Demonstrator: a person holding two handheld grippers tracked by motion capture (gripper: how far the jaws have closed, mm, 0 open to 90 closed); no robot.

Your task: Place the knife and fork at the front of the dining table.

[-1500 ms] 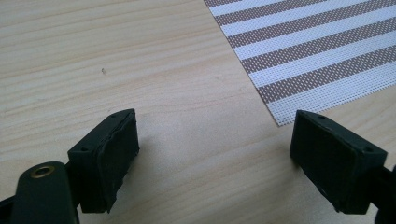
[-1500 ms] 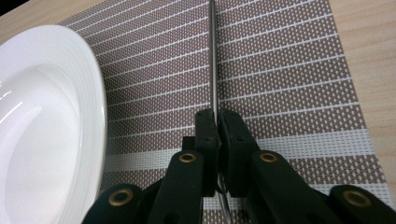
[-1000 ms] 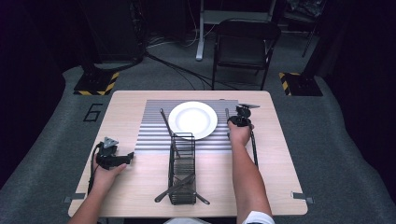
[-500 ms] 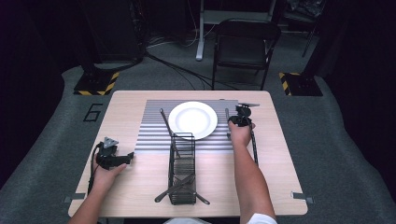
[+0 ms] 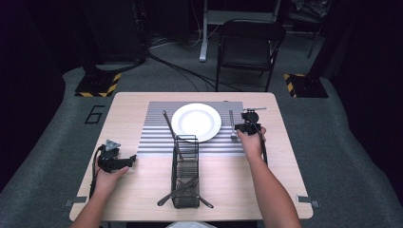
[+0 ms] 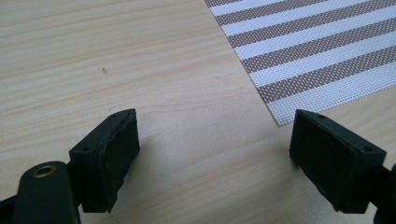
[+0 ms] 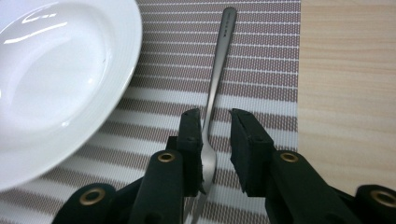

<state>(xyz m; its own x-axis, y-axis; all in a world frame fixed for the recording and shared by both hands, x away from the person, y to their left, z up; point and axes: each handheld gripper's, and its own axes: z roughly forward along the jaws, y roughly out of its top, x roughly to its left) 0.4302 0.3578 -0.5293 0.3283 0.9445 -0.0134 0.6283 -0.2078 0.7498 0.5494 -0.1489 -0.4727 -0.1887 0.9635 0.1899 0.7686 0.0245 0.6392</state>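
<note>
Right tongs (image 7: 217, 140) slightly parted, just been opening, fork (image 7: 215, 88) lying between jaws on striped placemat (image 7: 261, 60), white plate (image 7: 56, 84) to their left, left tongs (image 6: 215, 154) wide open, empty, over counter (image 6: 116, 56).

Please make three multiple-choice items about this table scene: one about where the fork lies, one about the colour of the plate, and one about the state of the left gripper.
1. Where does the fork lie?
A. On the striped mat, right of the plate
B. Inside the wire caddy
C. On the bare wood beside the left hand

2. What colour is the plate?
A. Black
B. White
C. Blue

3. How do the fingers of the left gripper stand?
A. Shut on a spoon
B. Shut on the mat's corner
C. Wide apart, nothing between them

Answers: 1 A, the right gripper view shows the fork on the stripes beside the plate's rim. 2 B, the plate is plain white in both views. 3 C, the left gripper view shows bare table between the two fingers.
</note>
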